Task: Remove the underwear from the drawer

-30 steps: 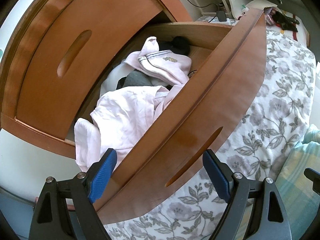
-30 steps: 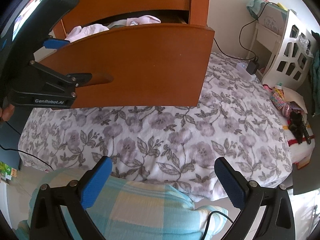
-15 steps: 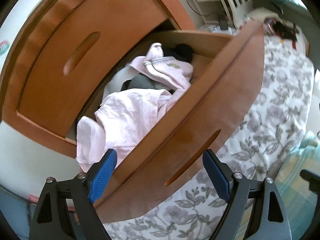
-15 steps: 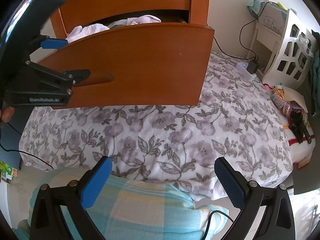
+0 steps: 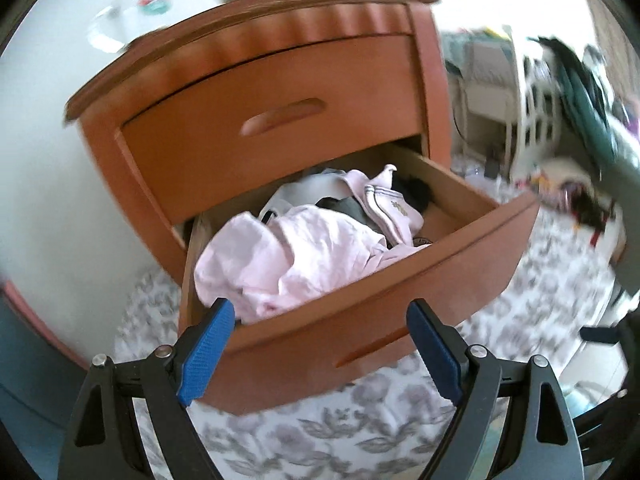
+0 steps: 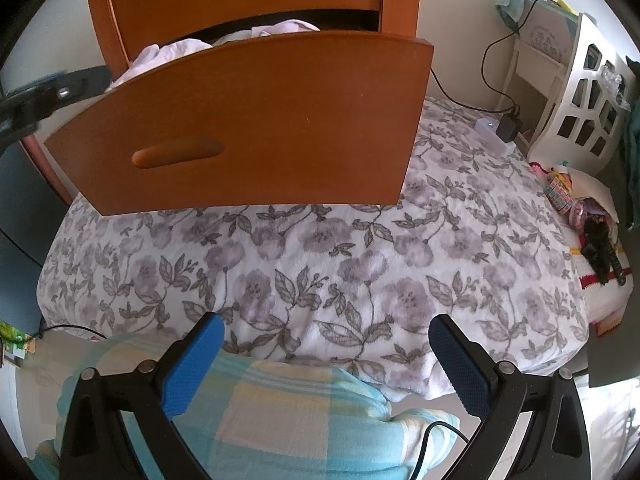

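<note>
The lower drawer (image 5: 400, 280) of a wooden nightstand stands pulled out and is full of clothes: a crumpled pale pink garment (image 5: 296, 256) in front, a folded pink piece with striped trim (image 5: 390, 204) behind it, grey and black items further back. My left gripper (image 5: 320, 344) hovers open just in front of the drawer's front panel, holding nothing. In the right wrist view the same drawer front (image 6: 256, 128) shows with pink fabric (image 6: 176, 50) over its rim. My right gripper (image 6: 326, 364) is open and empty, low over a floral blanket (image 6: 320, 256).
The upper drawer (image 5: 280, 116) is closed. A white shelf unit (image 6: 580, 92) and cables stand at the right wall. Toys and small items (image 6: 580, 208) lie at the blanket's right edge. A light blue checked cloth (image 6: 280, 420) lies under the right gripper.
The left gripper has swung back and turned upright, so the whole nightstand now shows. It has left the drawer handle area. The right gripper has barely moved.
</note>
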Motion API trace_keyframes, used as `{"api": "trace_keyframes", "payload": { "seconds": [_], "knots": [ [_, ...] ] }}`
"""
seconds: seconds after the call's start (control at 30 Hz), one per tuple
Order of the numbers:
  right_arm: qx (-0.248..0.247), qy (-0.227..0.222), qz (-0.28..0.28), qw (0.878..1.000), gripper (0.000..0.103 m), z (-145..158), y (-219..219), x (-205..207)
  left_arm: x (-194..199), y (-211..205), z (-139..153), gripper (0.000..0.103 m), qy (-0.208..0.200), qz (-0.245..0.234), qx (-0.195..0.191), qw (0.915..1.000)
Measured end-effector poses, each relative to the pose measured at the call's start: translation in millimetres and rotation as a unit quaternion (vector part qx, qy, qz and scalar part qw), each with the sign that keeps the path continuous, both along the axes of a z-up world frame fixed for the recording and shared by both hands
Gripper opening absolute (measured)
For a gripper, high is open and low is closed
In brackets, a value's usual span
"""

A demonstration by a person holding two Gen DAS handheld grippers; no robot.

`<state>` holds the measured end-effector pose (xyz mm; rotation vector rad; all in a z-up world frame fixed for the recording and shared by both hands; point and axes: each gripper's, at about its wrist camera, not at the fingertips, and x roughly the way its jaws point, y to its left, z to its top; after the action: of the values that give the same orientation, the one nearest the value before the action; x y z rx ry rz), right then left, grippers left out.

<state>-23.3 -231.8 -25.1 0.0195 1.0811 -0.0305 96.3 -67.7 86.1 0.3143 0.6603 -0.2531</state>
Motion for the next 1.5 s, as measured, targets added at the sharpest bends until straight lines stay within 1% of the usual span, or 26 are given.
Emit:
{"api": "trace_keyframes", "payload": {
  "seconds": [0.1, 0.2, 0.3, 0.4, 0.5, 0.57, 0.73, 0.8, 0.93, 1.03, 1.13, 1.2, 1.37, 1.5],
  "knots": [
    [-0.001, 0.005, -0.002, 1.0, 0.103, -3.1, -2.3, 1.3, -9.6, 9.1, -7.0, 0.088, 0.005, 0.031, -0.032, 0.999],
    [0.0, 0.005, -0.005, 1.0, 0.103, -3.9, -5.1, 2.6, -14.7, 16.3, -12.7, 0.088, 0.012, 0.047, -0.062, 0.9969],
    [-0.001, -0.004, -0.015, 1.0, 0.103, -0.4, -11.4, 4.3, -19.1, 21.0, -17.9, 0.088, 0.015, 0.062, -0.078, 0.9948],
    [-0.002, -0.023, -0.026, 0.999, 0.103, 8.9, -18.7, 5.8, -23.8, 26.2, -21.5, 0.088, 0.011, 0.073, -0.088, 0.9933],
    [-0.004, -0.052, -0.036, 0.998, 0.103, 26.5, -25.5, 9.1, -23.3, 32.5, -25.4, 0.088, 0.011, 0.081, -0.096, 0.992],
    [-0.01, -0.084, -0.041, 0.996, 0.103, 45.7, -28.8, 13.6, -21.3, 37.3, -28.6, 0.088, 0.016, 0.088, -0.101, 0.9909],
    [-0.008, -0.148, -0.018, 0.989, 0.103, 93.7, -24.3, 30.7, -16.4, 47.0, -38.7, 0.088, 0.023, 0.105, -0.105, 0.9886],
    [0.002, -0.161, 0.001, 0.987, 0.103, 109.7, -17.7, 42.7, -16.6, 47.7, -42.3, 0.088, 0.025, 0.106, -0.103, 0.9887],
    [0.012, -0.172, 0.039, 0.984, 0.103, 129.9, 0.8, 67.4, -15.1, 45.7, -48.6, 0.088, 0.028, 0.101, -0.099, 0.9896],
    [0.029, -0.173, 0.064, 0.982, 0.103, 137.8, 18.2, 84.1, -12.9, 45.2, -52.2, 0.088, 0.031, 0.097, -0.099, 0.9898],
    [0.056, -0.148, 0.075, 0.985, 0.103, 137.6, 34.3, 107.9, -9.5, 46.7, -56.1, 0.088, 0.034, 0.099, -0.099, 0.9896],
    [0.07, -0.131, 0.086, 0.985, 0.103, 133.1, 46.7, 121.0, -7.4, 48.3, -58.9, 0.088, 0.038, 0.098, -0.1, 0.9894],
    [0.084, -0.08, 0.105, 0.988, 0.103, 115.6, 69.6, 146.9, -3.9, 53.1, -63.4, 0.088, 0.039, 0.096, -0.097, 0.9899],
    [0.079, -0.052, 0.104, 0.99, 0.101, 102.5, 79.6, 168.0, 2.4, 59.7, -69.2, 0.088, 0.045, 0.099, -0.098, 0.9892]
  ]
}}
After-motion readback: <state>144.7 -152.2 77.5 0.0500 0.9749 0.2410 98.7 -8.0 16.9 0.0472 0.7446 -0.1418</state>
